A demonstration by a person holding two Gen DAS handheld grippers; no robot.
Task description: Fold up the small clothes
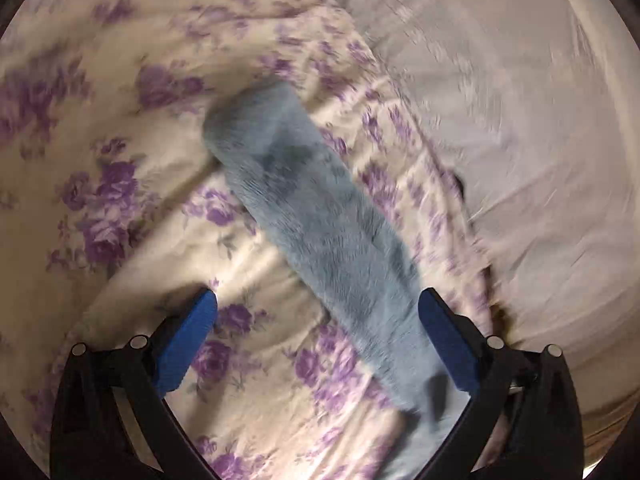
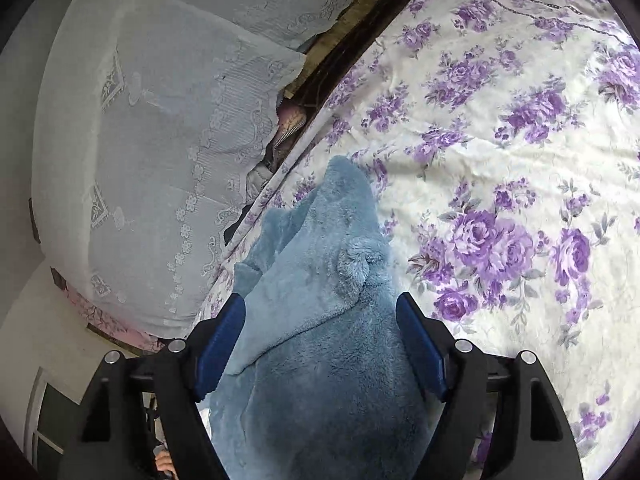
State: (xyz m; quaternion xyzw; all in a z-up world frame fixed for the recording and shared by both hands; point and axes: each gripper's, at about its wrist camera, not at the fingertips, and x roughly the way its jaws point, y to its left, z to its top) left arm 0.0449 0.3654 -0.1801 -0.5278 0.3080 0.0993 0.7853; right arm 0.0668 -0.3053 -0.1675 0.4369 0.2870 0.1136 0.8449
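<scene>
garment: fluffy grey-blue fleece garment (image 2: 320, 320) is lying on the bed with the purple-rose sheet (image 2: 500, 140), one long sleeve-like part (image 1: 312, 220) stretching out diagonally
left gripper (image 1: 318, 336): jaws are standing wide open, fleece lying between them, right pad touching or nearly; blurred
right gripper (image 2: 320, 340): jaws are standing open around fleece, not pinching
background: white lace cover (image 2: 160, 140) is lying beside bed

A fleecy garment (image 2: 320, 320) lies on a bedspread (image 2: 500, 152), close to the bed's left edge. One long part of it, a sleeve (image 1: 320, 224), stretches out across the bedspread. The garment runs between the spread fingers of each gripper, left gripper (image 1: 318, 332) and right gripper (image 2: 320, 340). Beyond the bed's left edge, past a narrow gap (image 2: 344, 52), sits a lace-covered cushion (image 2: 160, 152).
</scene>
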